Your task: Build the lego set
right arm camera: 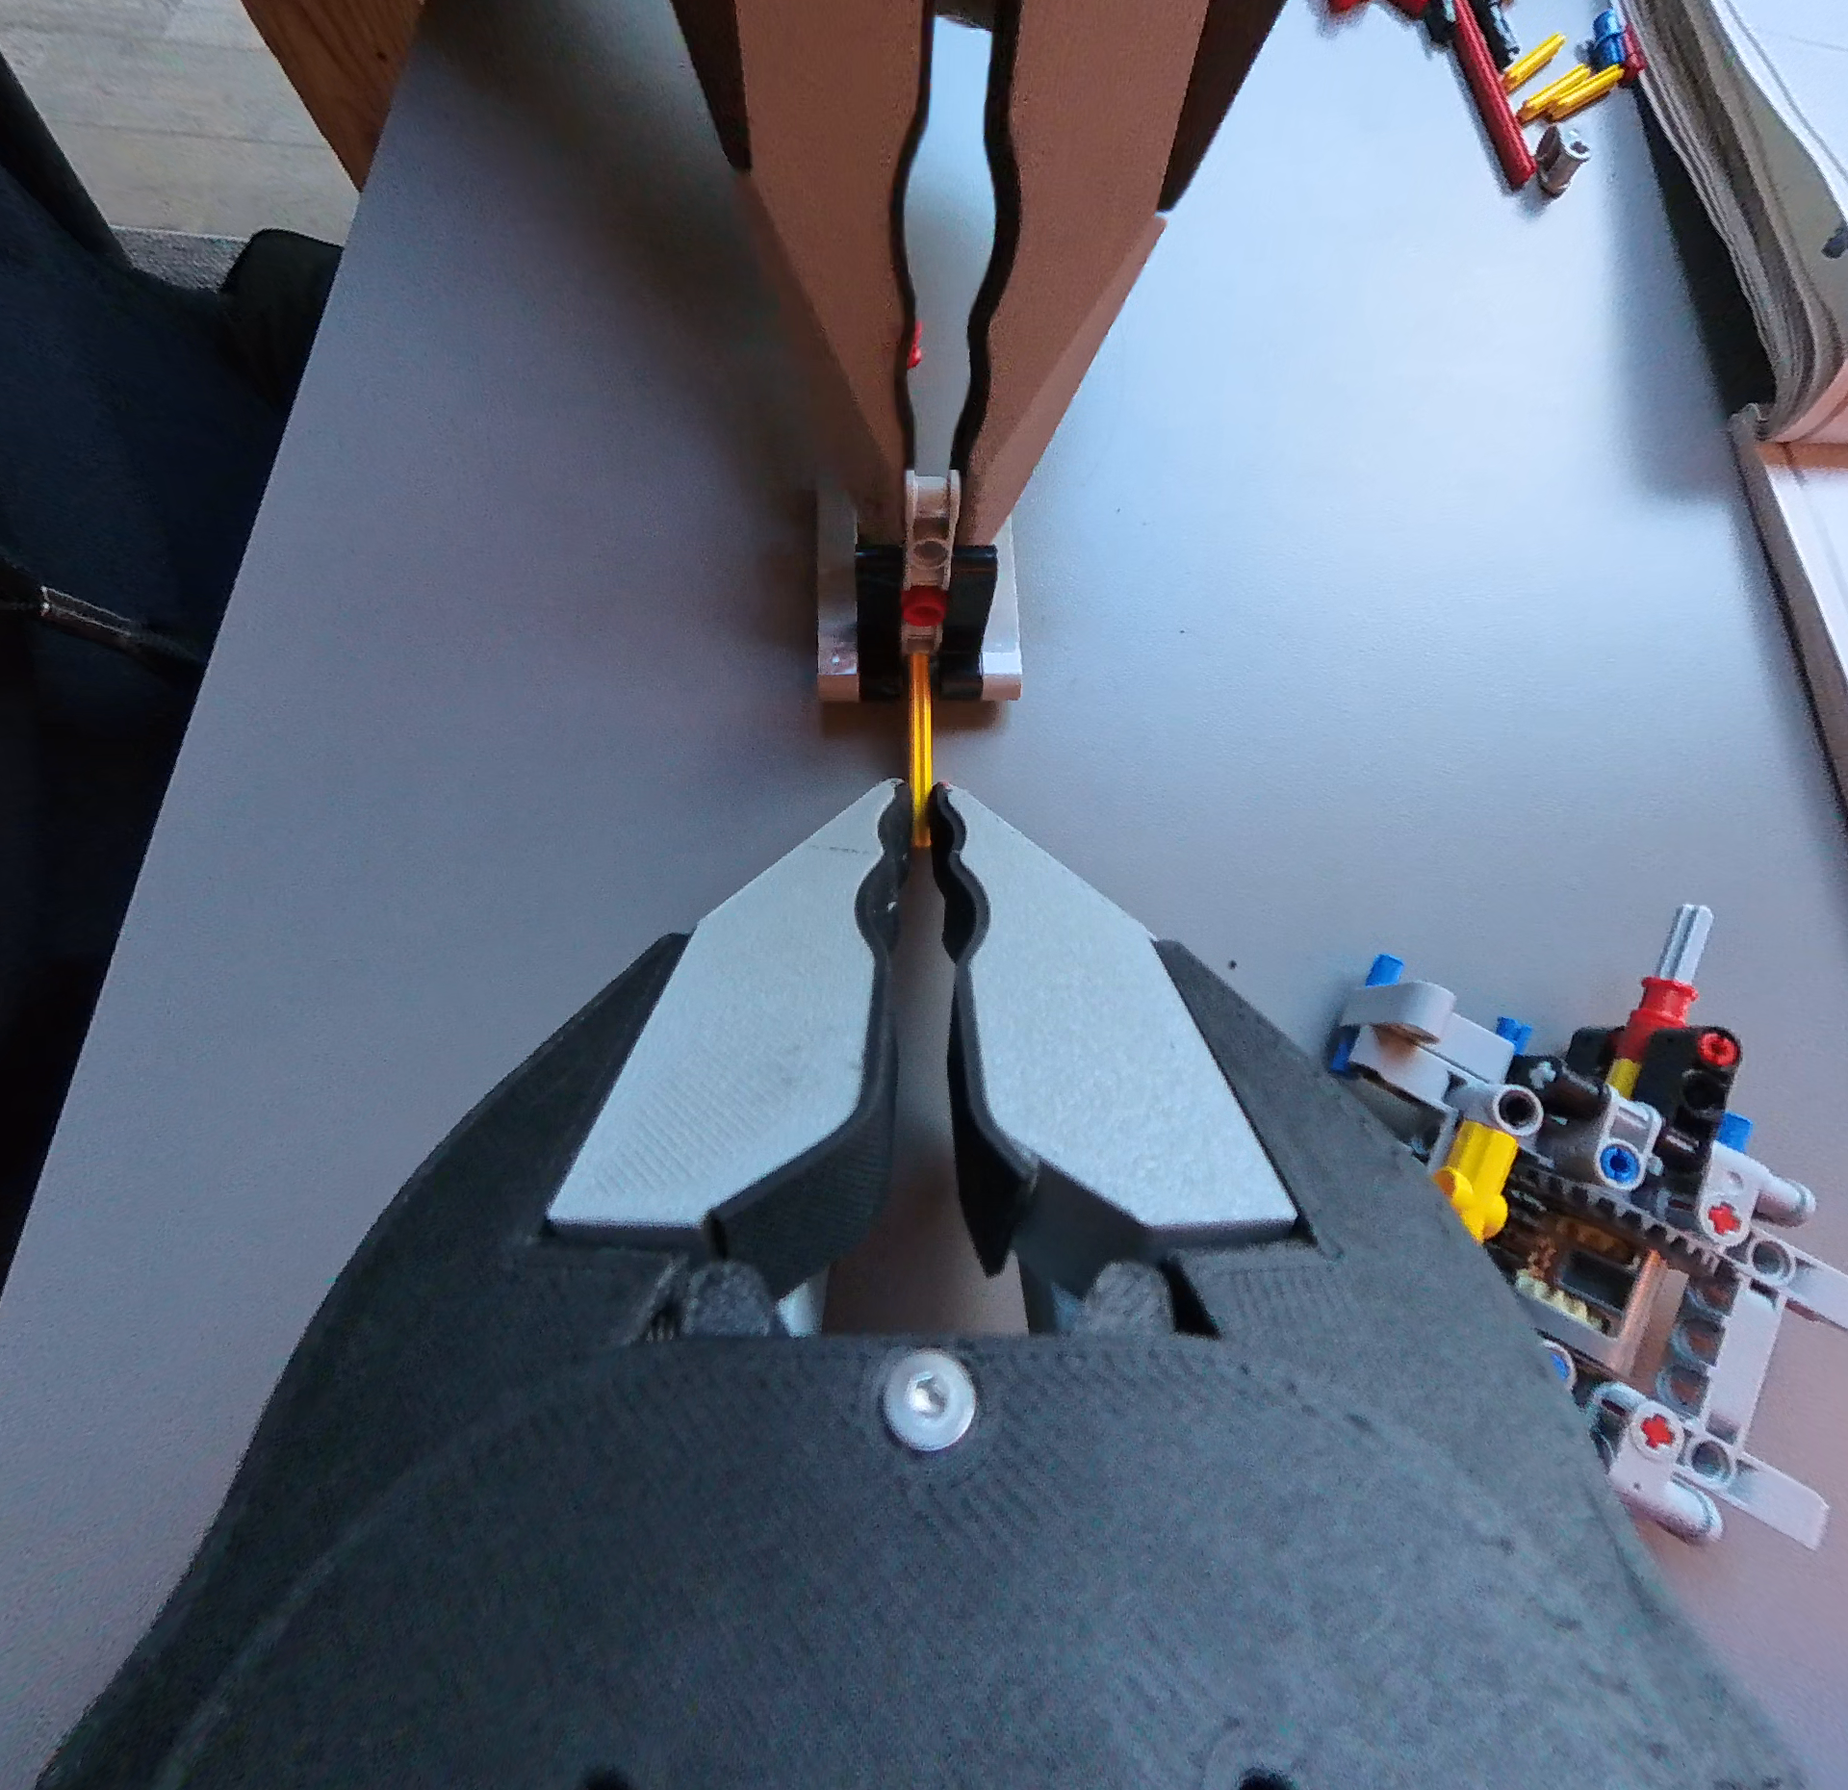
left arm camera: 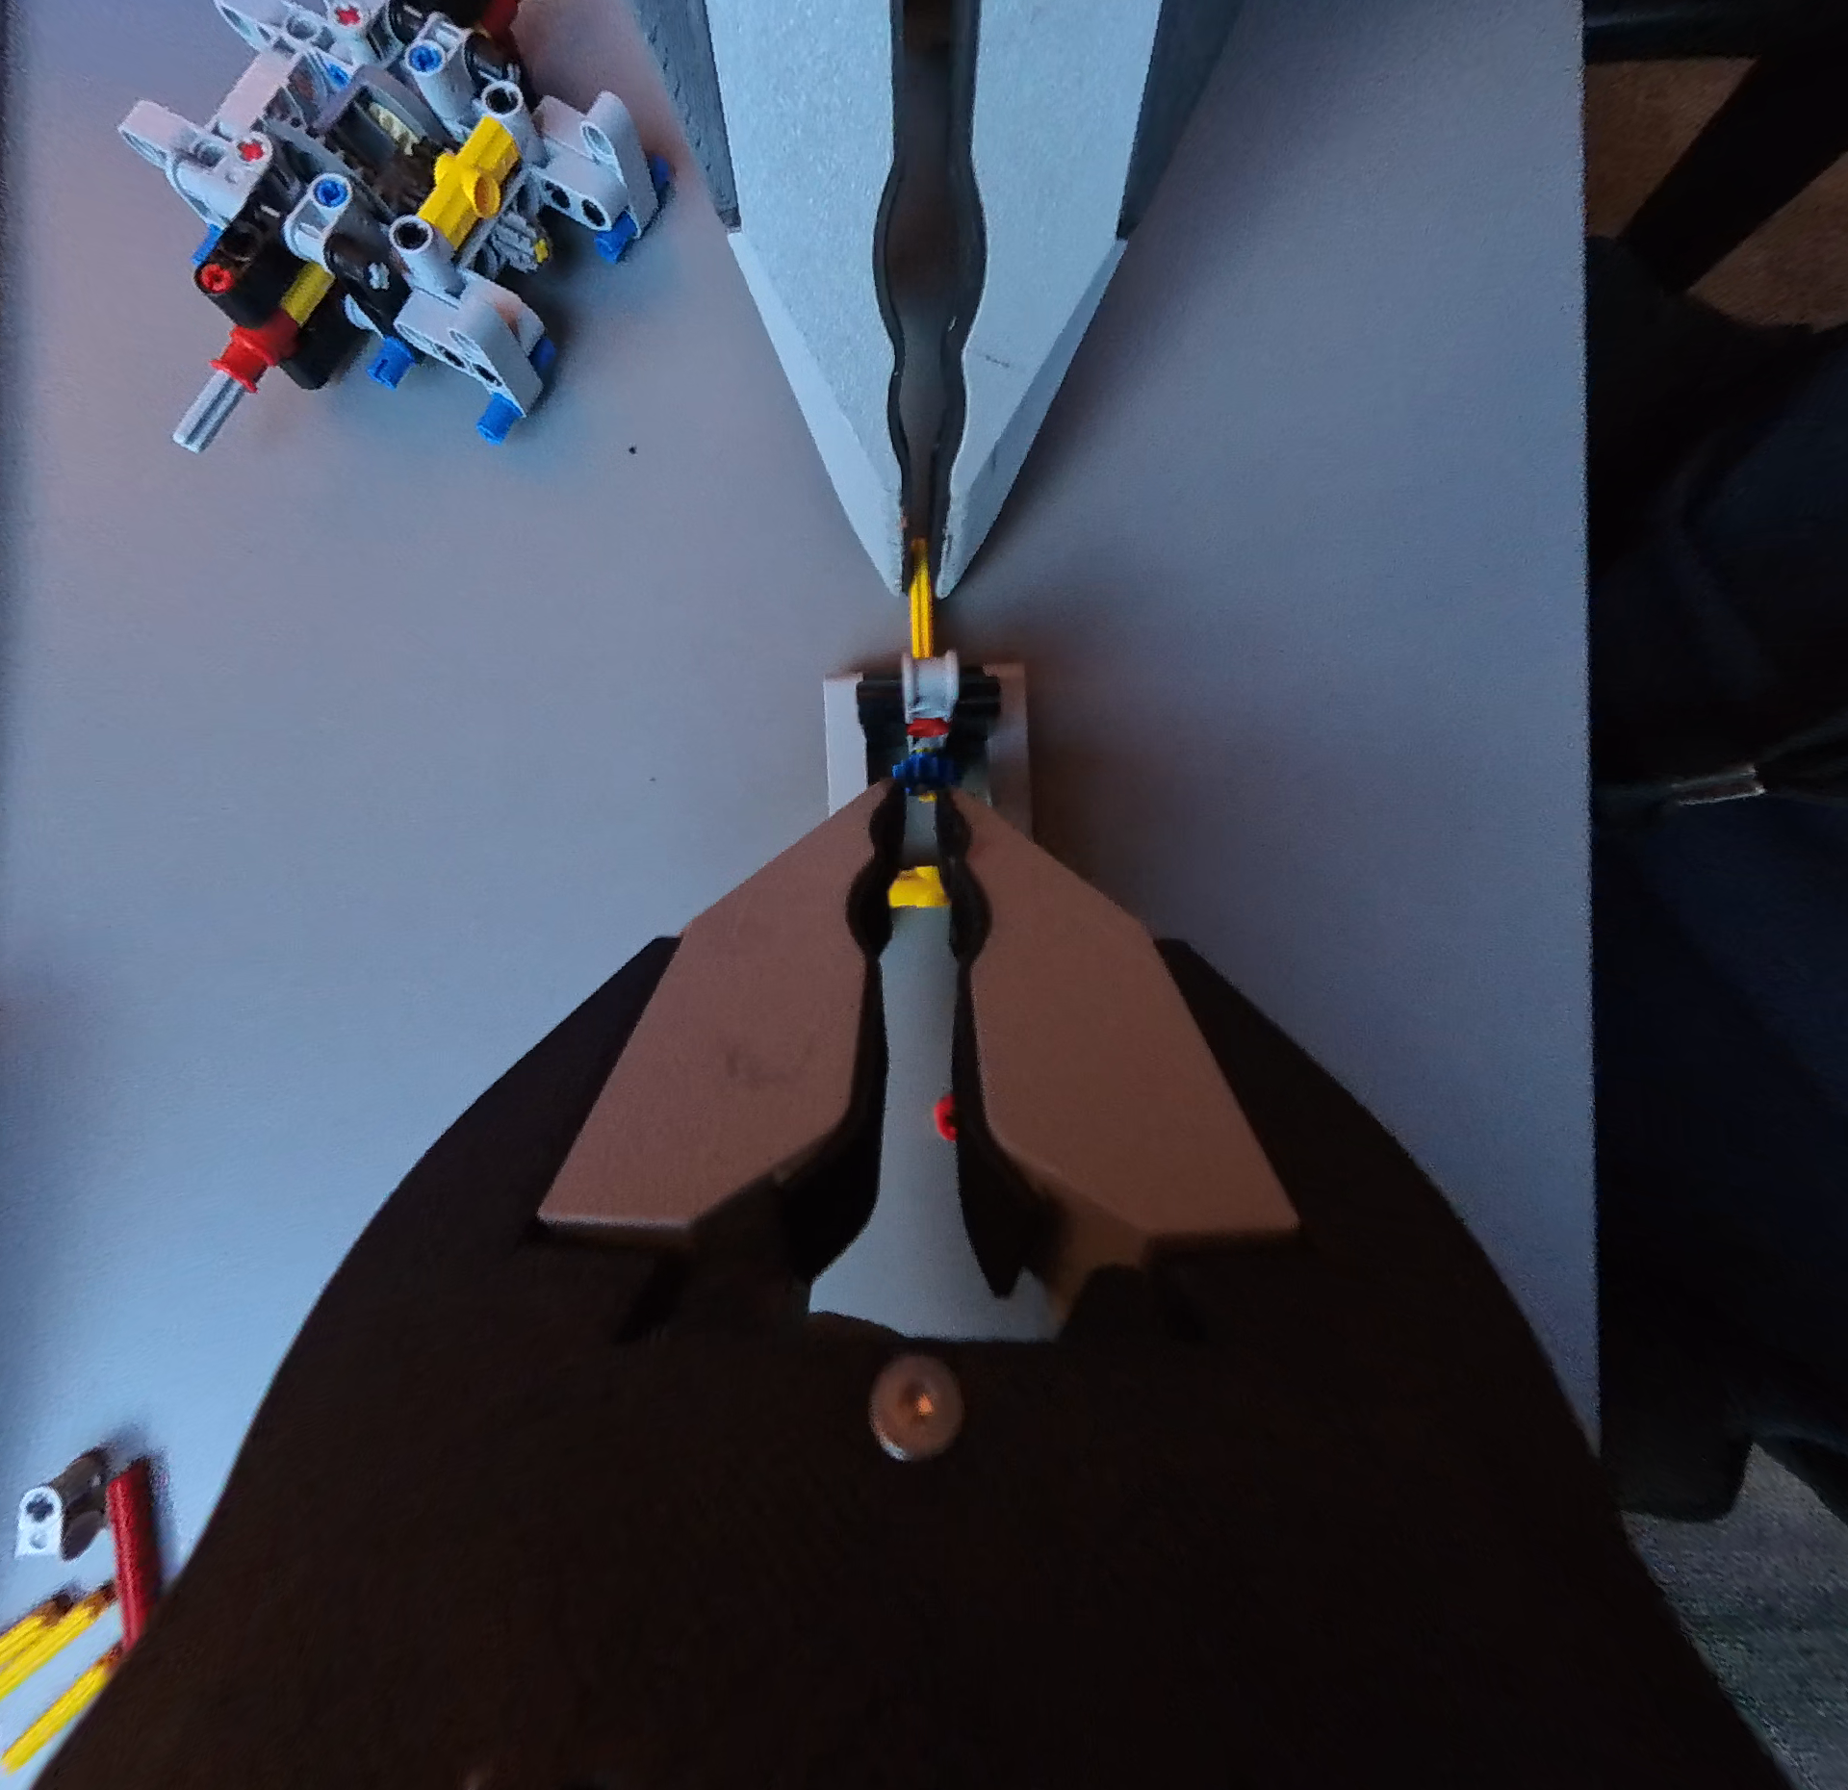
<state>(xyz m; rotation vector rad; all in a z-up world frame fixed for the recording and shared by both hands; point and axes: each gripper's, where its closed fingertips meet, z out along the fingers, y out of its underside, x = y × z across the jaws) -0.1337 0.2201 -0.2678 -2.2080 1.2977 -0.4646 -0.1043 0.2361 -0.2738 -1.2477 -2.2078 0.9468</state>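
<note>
A small assembly stands on the grey table: a pale base plate (right arm camera: pixel 1000 677) with black pieces, an upright grey connector (right arm camera: pixel 932 542) and a red bush (right arm camera: pixel 922 604). A yellow axle (right arm camera: pixel 920 732) sticks out of it toward me. My right gripper (right arm camera: pixel 920 792), with grey fingers, is shut on the axle's free end; it also shows in the left wrist view (left arm camera: pixel 925 582). My left gripper (left arm camera: pixel 920 792), with brown fingers, comes from the opposite side and is shut on the grey connector's top, just behind a blue gear (left arm camera: pixel 920 770). It also shows in the right wrist view (right arm camera: pixel 932 482).
A larger brick assembly (left arm camera: pixel 400 192) in grey, black, yellow and blue lies off to one side, also in the right wrist view (right arm camera: pixel 1600 1192). Loose red and yellow rods (right arm camera: pixel 1500 62) lie near a stack of paper (right arm camera: pixel 1750 192). The table edge (left arm camera: pixel 1590 742) runs close by. The grippers' ends are close to 4 centimeters from one another.
</note>
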